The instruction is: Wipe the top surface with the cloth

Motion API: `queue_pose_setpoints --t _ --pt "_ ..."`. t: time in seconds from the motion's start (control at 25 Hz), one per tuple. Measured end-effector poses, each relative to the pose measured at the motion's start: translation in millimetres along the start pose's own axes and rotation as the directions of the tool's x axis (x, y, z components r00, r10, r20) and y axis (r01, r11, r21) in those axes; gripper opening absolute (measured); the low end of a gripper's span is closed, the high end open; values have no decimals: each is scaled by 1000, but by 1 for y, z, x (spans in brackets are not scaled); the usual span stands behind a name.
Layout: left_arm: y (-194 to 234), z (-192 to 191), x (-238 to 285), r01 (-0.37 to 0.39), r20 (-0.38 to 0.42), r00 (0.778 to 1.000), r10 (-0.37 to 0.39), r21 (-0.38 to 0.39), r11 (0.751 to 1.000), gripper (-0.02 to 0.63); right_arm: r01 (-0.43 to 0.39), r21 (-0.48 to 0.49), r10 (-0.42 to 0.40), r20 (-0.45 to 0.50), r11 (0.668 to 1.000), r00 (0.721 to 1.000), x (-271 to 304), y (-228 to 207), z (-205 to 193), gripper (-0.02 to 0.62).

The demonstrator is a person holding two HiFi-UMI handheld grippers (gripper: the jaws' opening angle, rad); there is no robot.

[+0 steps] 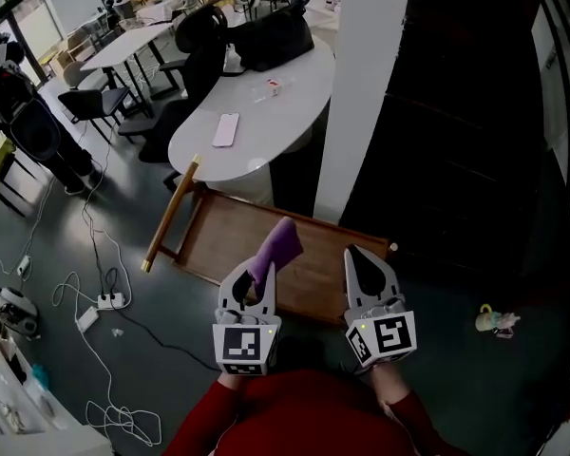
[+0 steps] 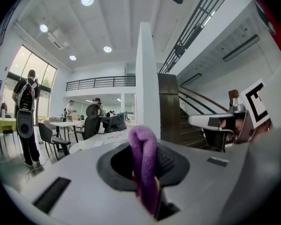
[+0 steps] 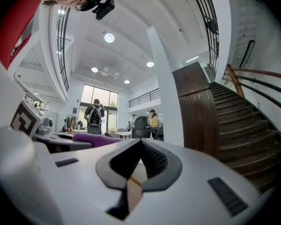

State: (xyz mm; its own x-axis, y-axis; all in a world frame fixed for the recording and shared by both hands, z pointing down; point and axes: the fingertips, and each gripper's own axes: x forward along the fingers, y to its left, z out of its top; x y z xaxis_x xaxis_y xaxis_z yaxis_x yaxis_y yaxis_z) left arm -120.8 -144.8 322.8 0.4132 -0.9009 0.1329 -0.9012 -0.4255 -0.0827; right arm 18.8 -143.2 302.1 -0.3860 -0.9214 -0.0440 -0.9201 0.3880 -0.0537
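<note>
**A:** Grey floor all round. What hems in the wooden bench [image 1: 223, 240]?

**B:** Its far edge runs just beside the foot of the white pillar [image 1: 356, 93] and the base of the white oval bench [image 1: 266, 112]. A rail [image 1: 169, 215] stands along its left end. Its right corner lies near the dark staircase wall [image 1: 456, 141].

**A:** And the open room?

**B:** To the left the floor is open but strewn with cables [image 1: 95, 283]. To the right it is dark, with one small toy [image 1: 497, 320] well apart from the bench.

**A:** The cloth?

**B:** The purple cloth [image 1: 280, 243] is pinched in the left tool [image 1: 259, 275], whose jaws are clamped on it. A fold stands up past the tips, over the middle of the wood near its front edge. I cannot tell whether it touches the top.

**A:** The other hand?

**B:** The right tool [image 1: 363, 259] is just beside it, over the bench's right part. Its jaws are drawn together on nothing.

**A:** Anything on the wood?

**B:** Bare boards. A phone [image 1: 226, 129] and a black bag [image 1: 275, 38] sit on the white bench.
</note>
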Motion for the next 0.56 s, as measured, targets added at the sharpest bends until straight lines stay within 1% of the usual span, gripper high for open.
queue_pose_setpoints --t 0.2,0.56 --pt "0 -6 1 -8 -22 1000 8 -35 999 63 -7 4 7 -6 1000 1000 1 1 -1 12" --pt "2 -10 -1 -24 -26 999 23 -48 999 63 -17 -2 17 -14 1000 1000 2 1 -6 12"
